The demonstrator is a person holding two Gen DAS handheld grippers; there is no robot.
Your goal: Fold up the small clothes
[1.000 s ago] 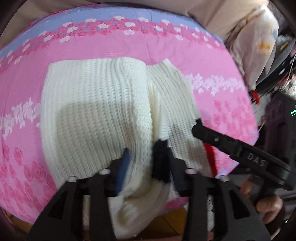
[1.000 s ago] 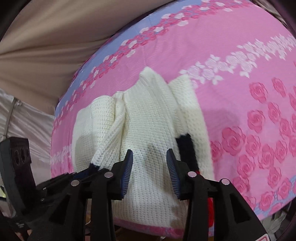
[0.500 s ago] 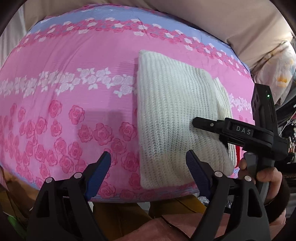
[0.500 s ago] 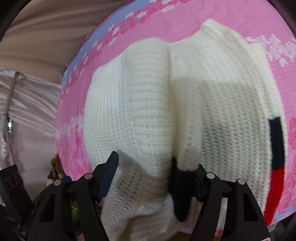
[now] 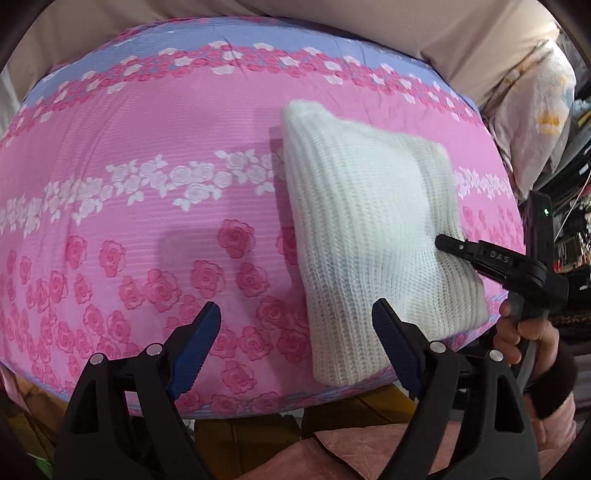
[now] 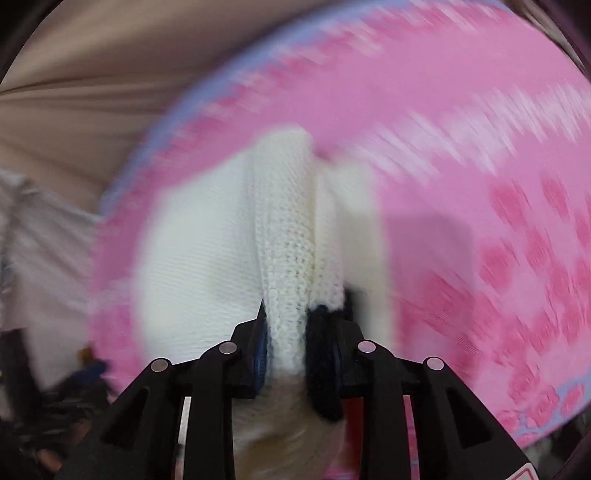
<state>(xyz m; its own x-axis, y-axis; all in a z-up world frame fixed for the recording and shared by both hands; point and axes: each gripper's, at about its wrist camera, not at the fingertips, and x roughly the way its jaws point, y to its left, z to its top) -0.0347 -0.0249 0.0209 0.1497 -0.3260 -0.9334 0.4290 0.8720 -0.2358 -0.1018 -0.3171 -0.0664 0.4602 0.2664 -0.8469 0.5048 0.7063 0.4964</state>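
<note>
A white knit sweater lies folded on the pink rose-print bedspread, at the right of the left wrist view. My left gripper is open and empty, near the sweater's near left edge. My right gripper is shut on a fold of the white sweater, next to its black trim. The right wrist view is blurred by motion. The right gripper's tool shows at the sweater's right edge in the left wrist view.
The bedspread has a blue band along its far edge. A beige curtain hangs behind the bed. A pale patterned cloth and dark clutter stand at the right. The bed's near edge lies just below the grippers.
My left gripper let go of the sweater, opened and drew back to the left. My right gripper closed on a fold of the sweater and is moving fast.
</note>
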